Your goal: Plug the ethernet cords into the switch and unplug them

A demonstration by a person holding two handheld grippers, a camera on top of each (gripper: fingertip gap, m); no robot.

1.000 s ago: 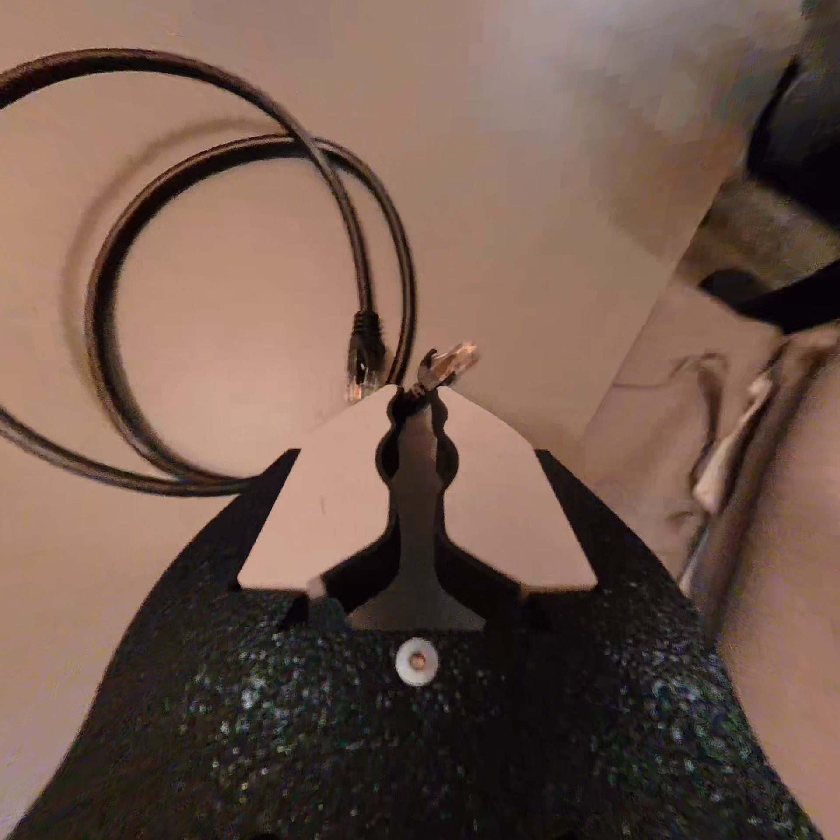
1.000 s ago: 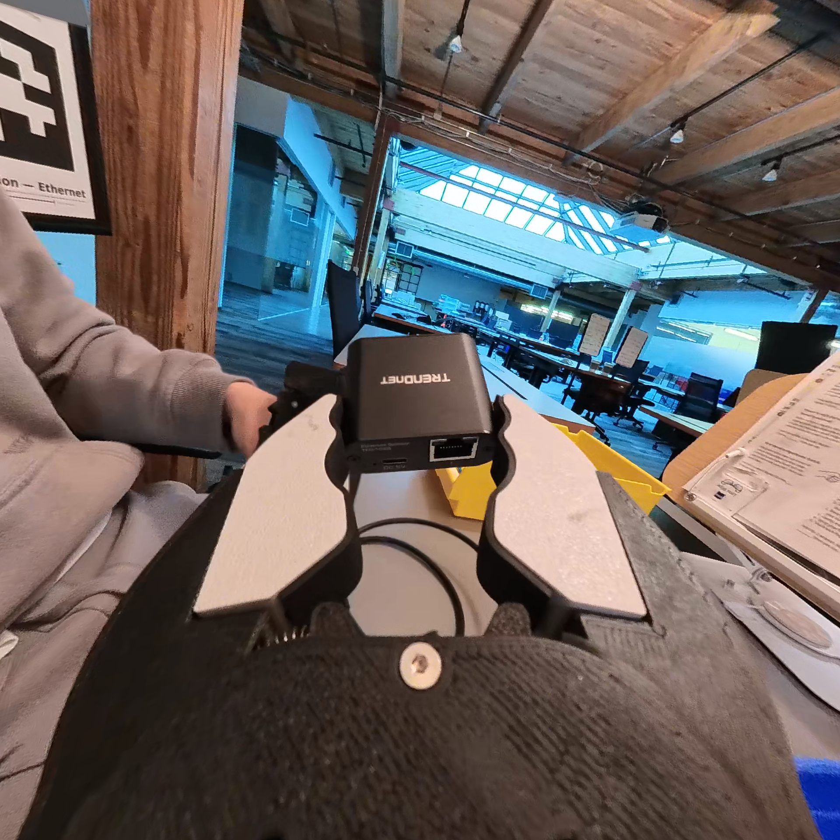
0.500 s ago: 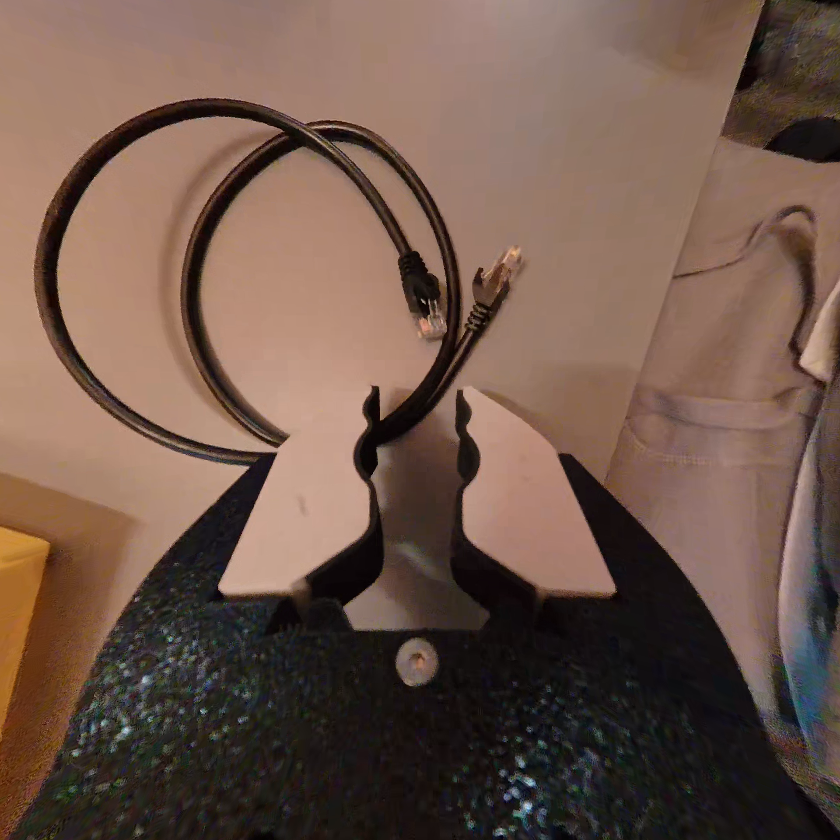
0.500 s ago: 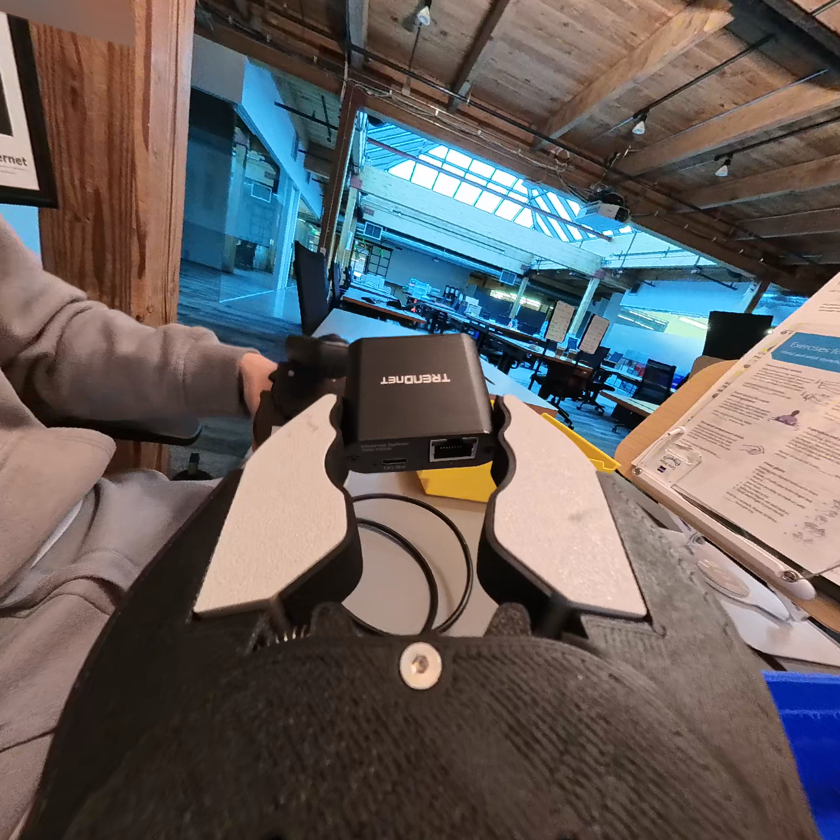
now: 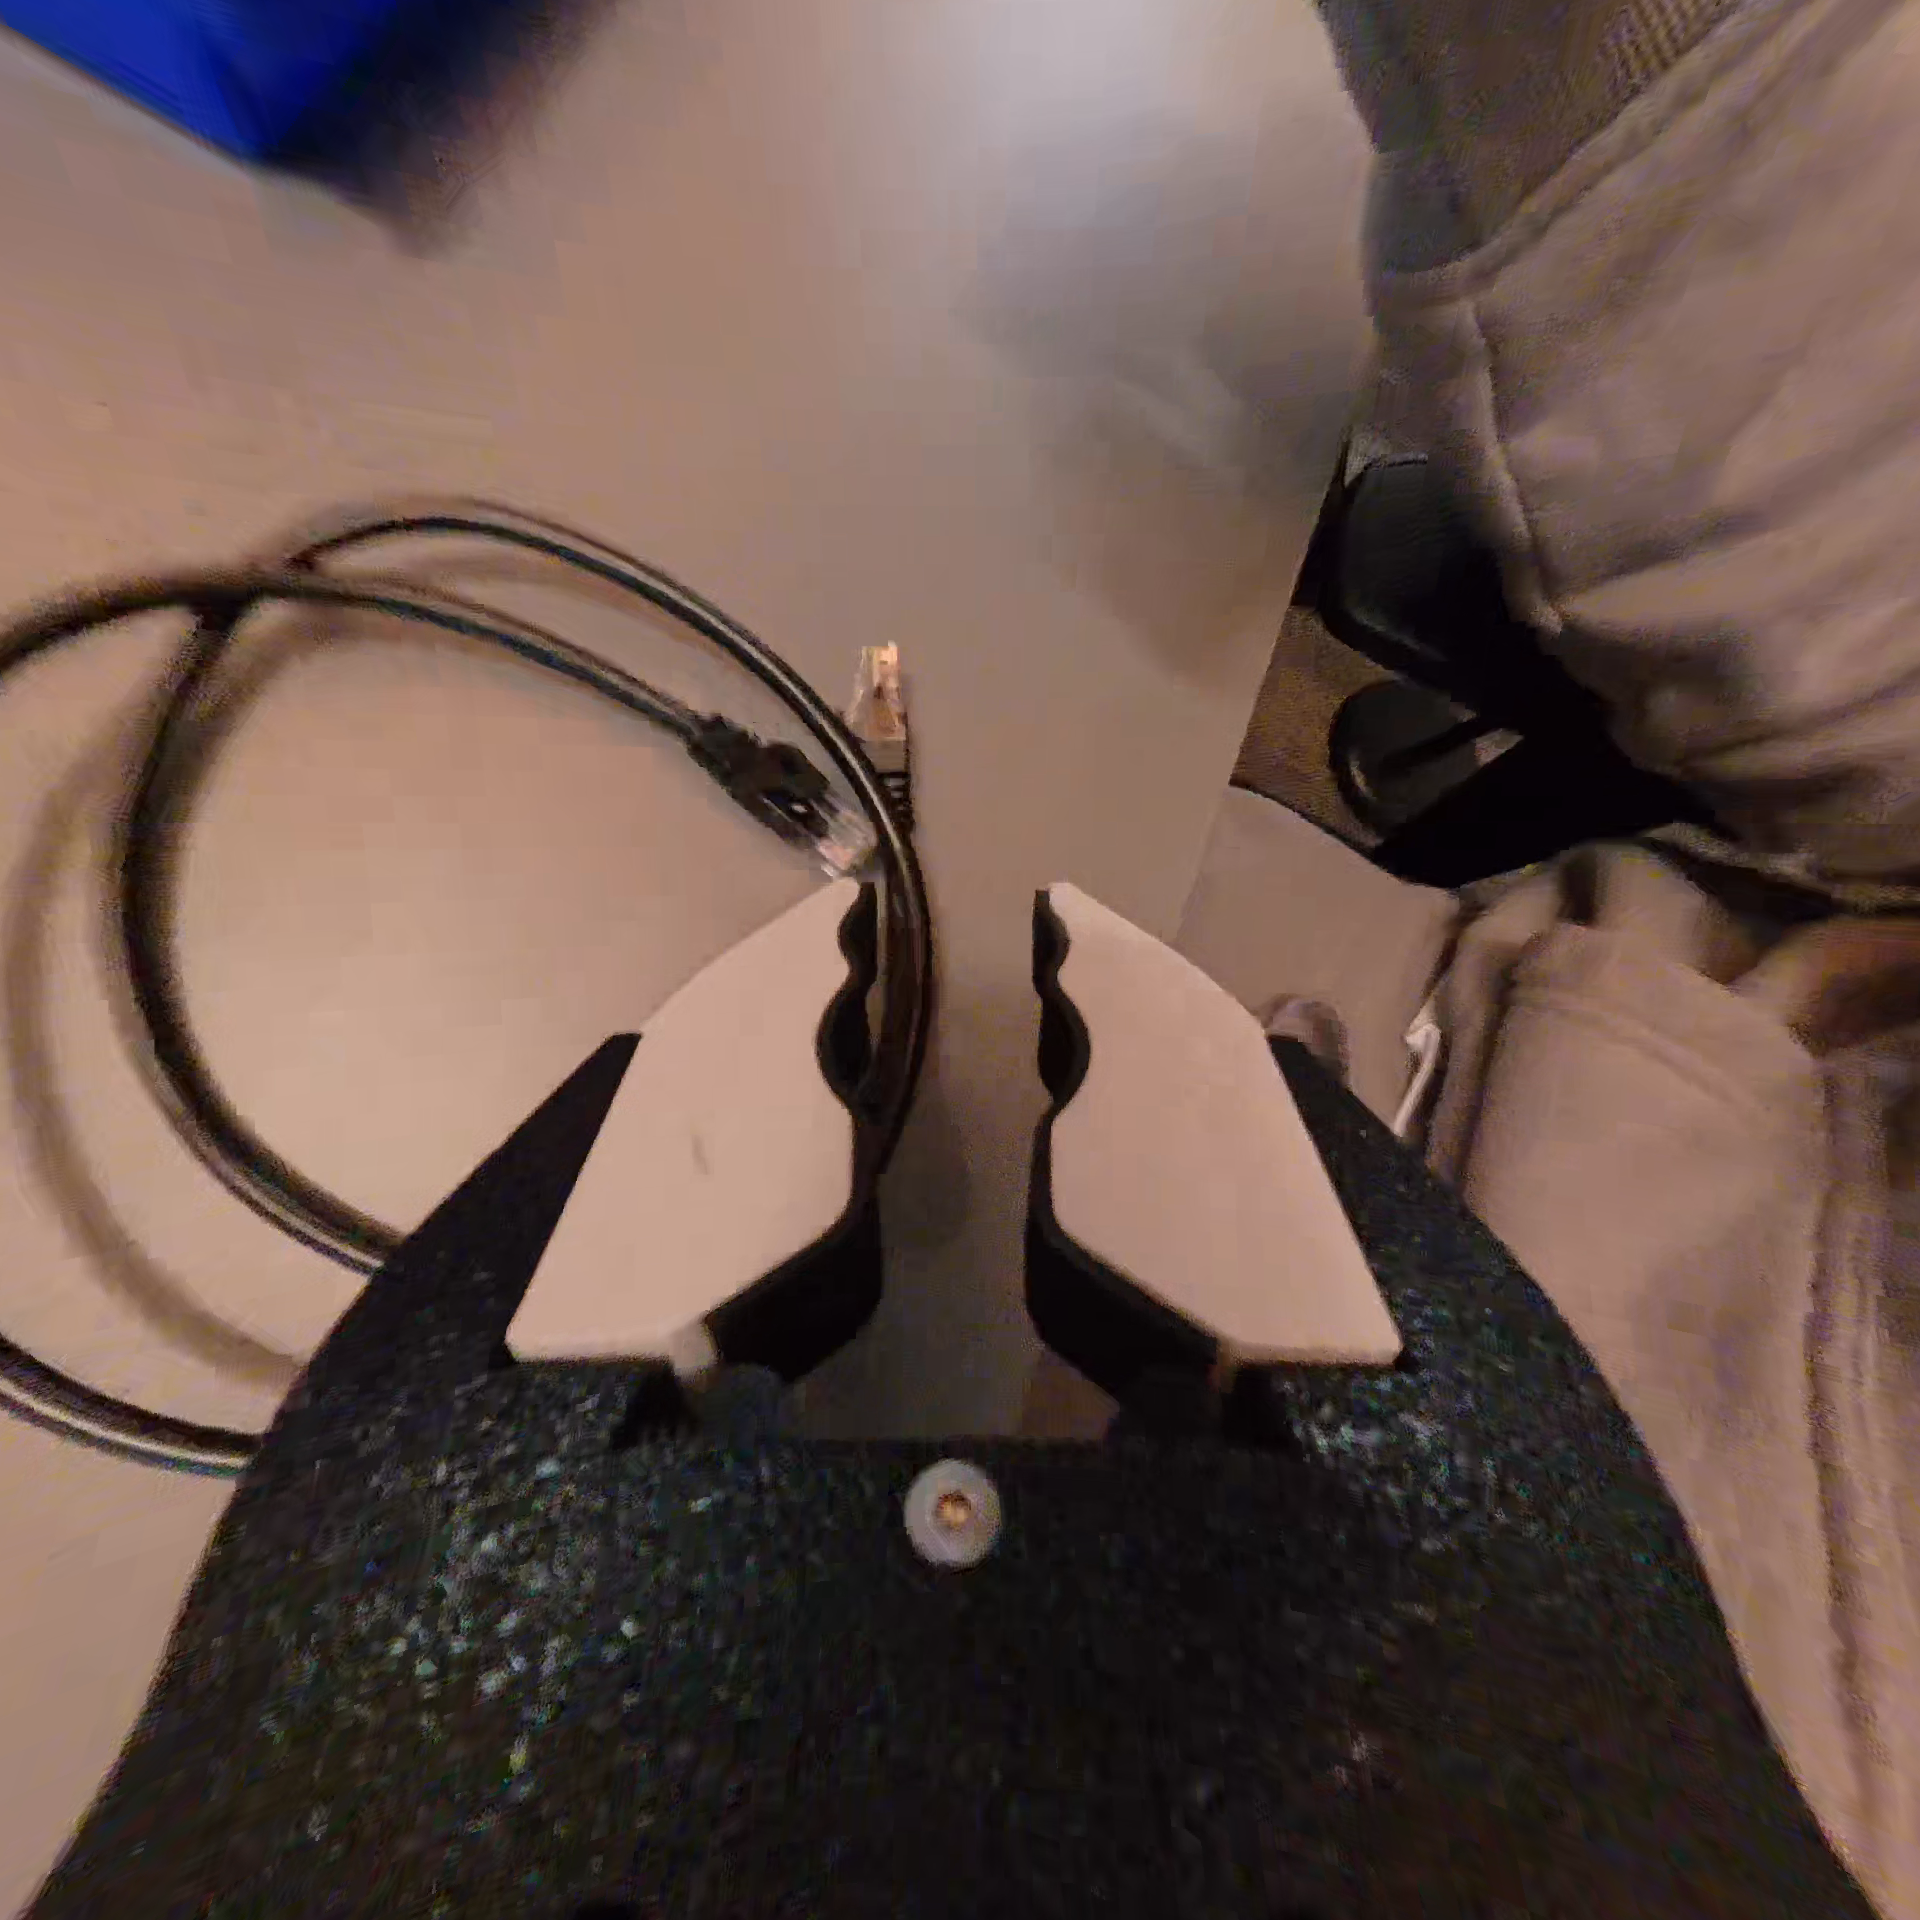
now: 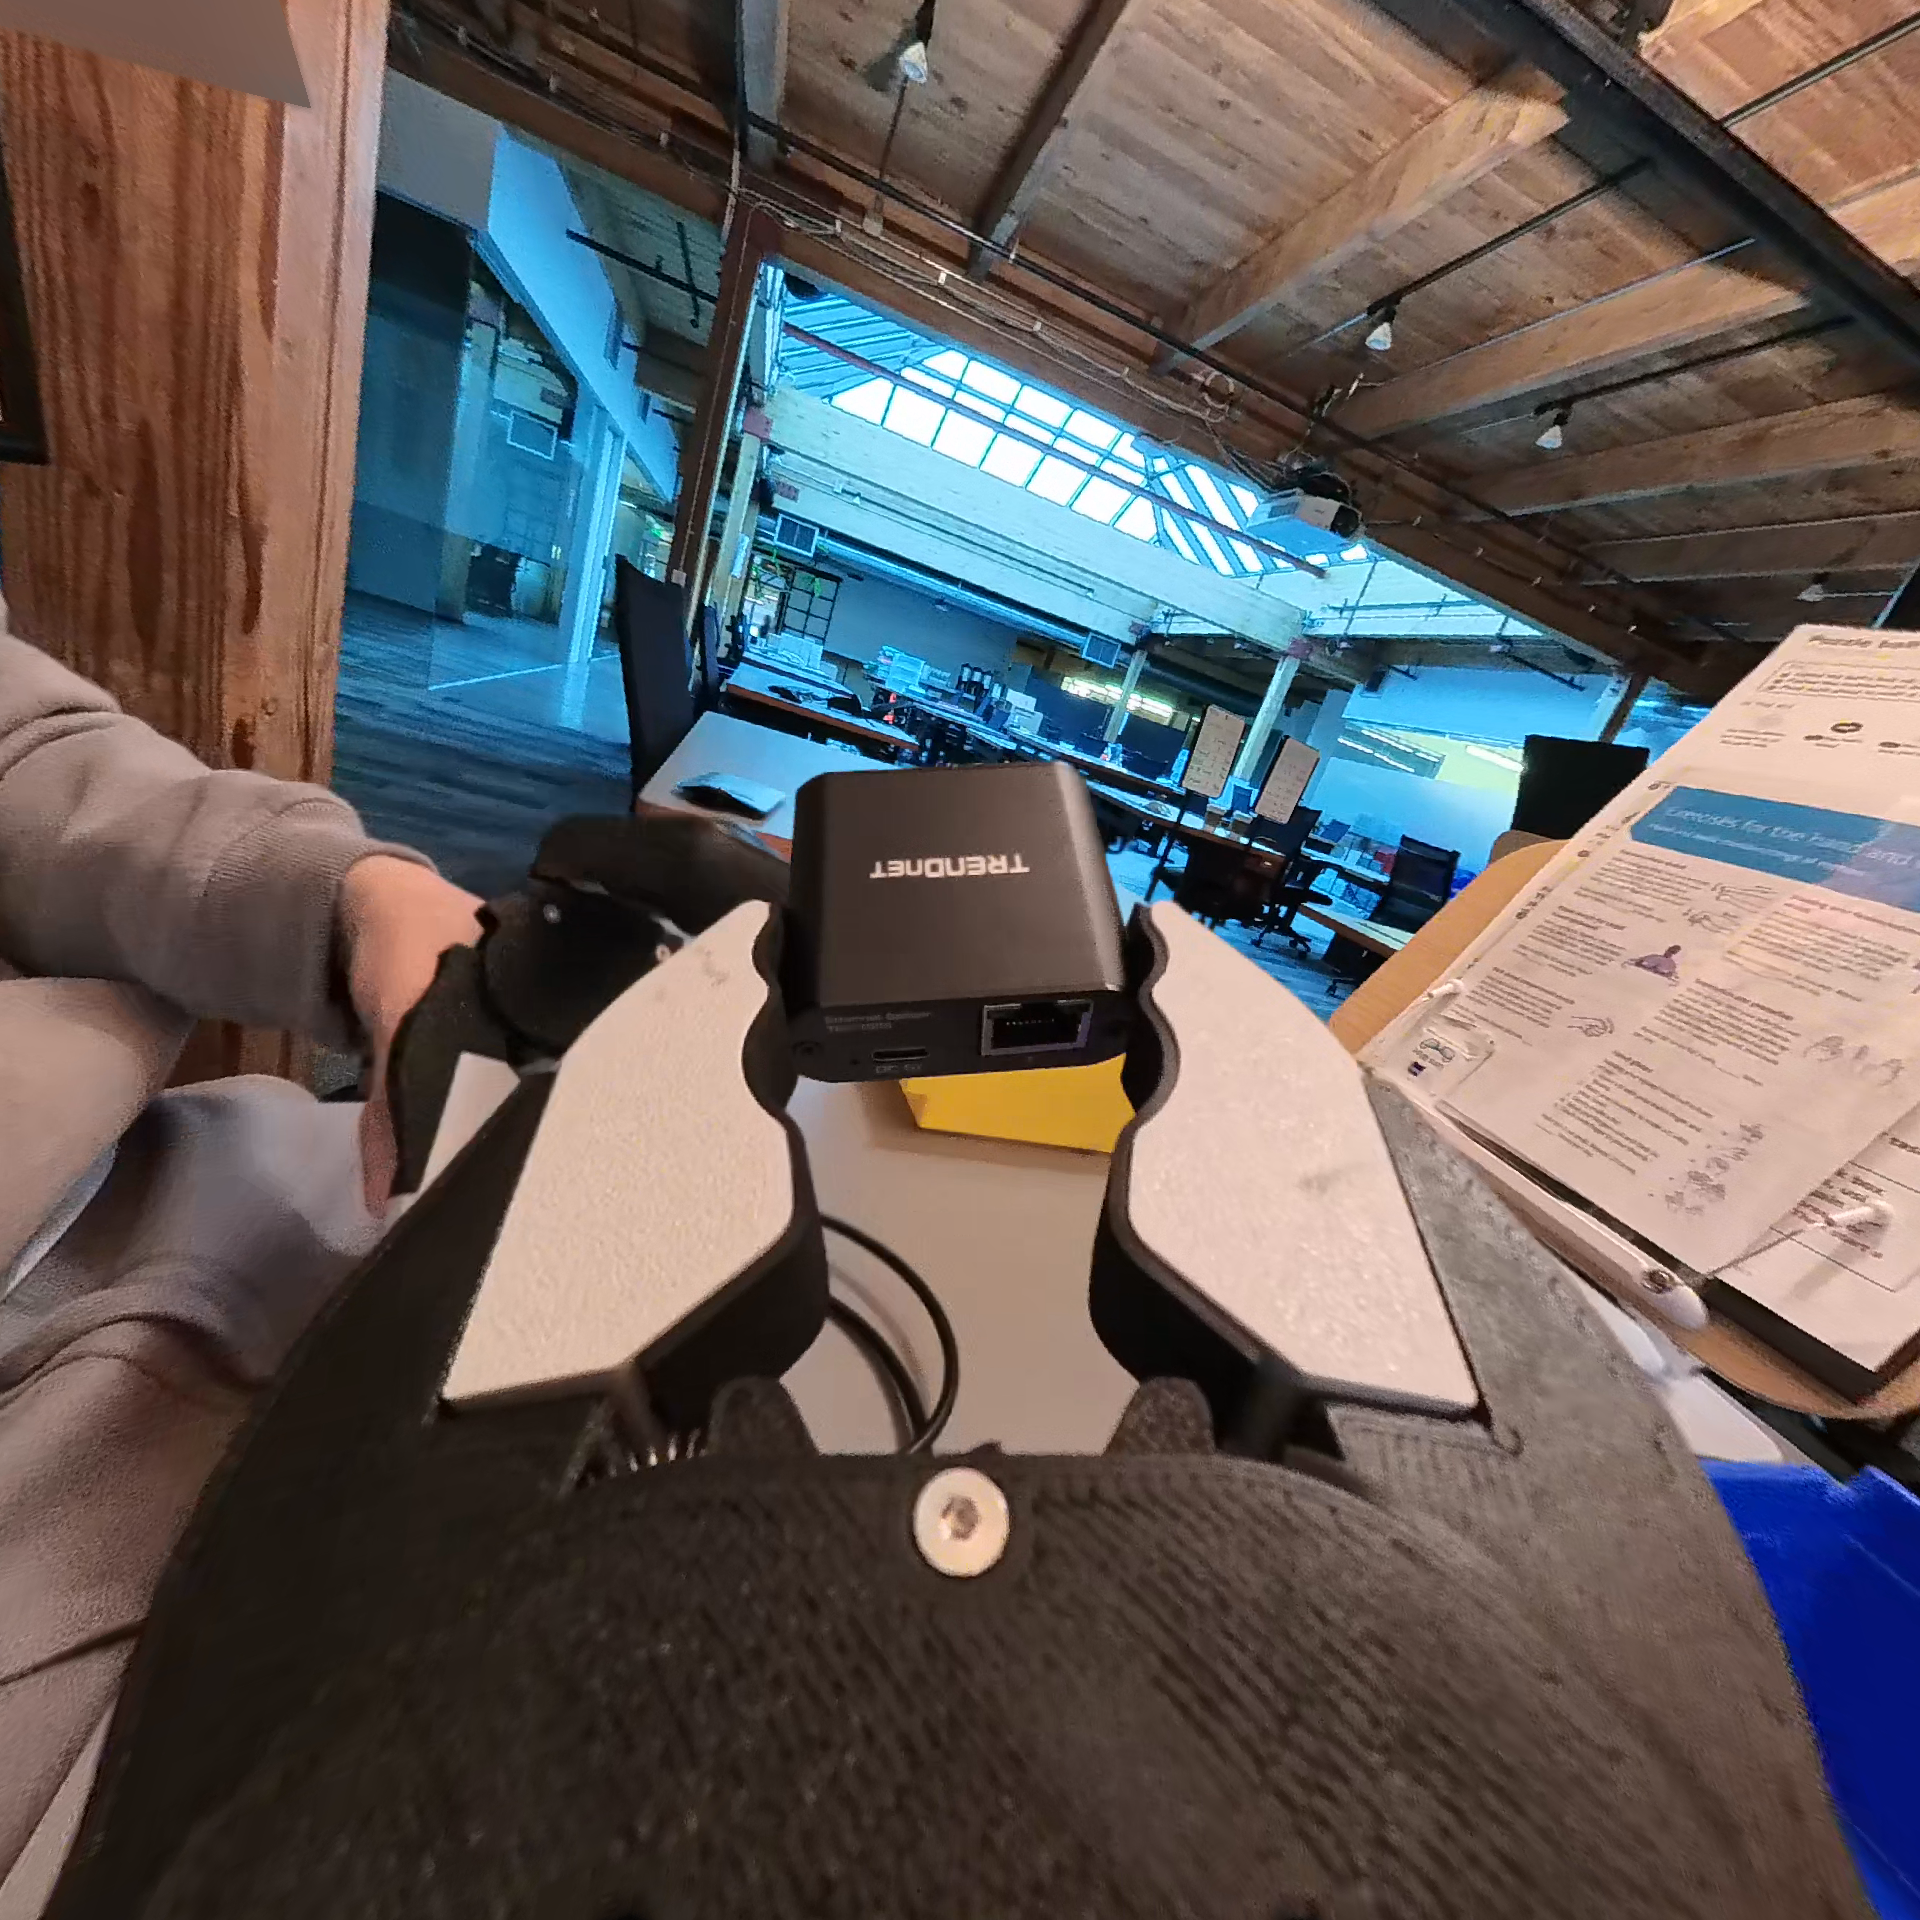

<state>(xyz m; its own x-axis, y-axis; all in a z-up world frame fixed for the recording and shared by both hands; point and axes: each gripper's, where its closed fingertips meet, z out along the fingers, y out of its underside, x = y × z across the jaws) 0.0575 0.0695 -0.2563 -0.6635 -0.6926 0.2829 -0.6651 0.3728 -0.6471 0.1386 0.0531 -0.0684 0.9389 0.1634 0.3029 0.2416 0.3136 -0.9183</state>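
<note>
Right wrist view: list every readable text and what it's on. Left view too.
I don't transcribe writing; here is where it stands.
Black switch: white brand lettering on top, upside down.
Its front face: tiny print above the ports, too small to read.
Printed page at right: heading and body text, mostly blurred.
Left wrist view: none.

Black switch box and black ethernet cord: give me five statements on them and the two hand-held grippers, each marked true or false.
1. The right hand-held gripper clamps the small black metal switch box. True.
2. A cord is plugged into the switch box's front port. False: the port is empty.
3. The left hand-held gripper is shut on a plug. False: it is open and grips nothing.
4. The coiled black ethernet cord lies on the pale tabletop. True.
5. Both of the cord's clear plugs lie free. True.
</note>
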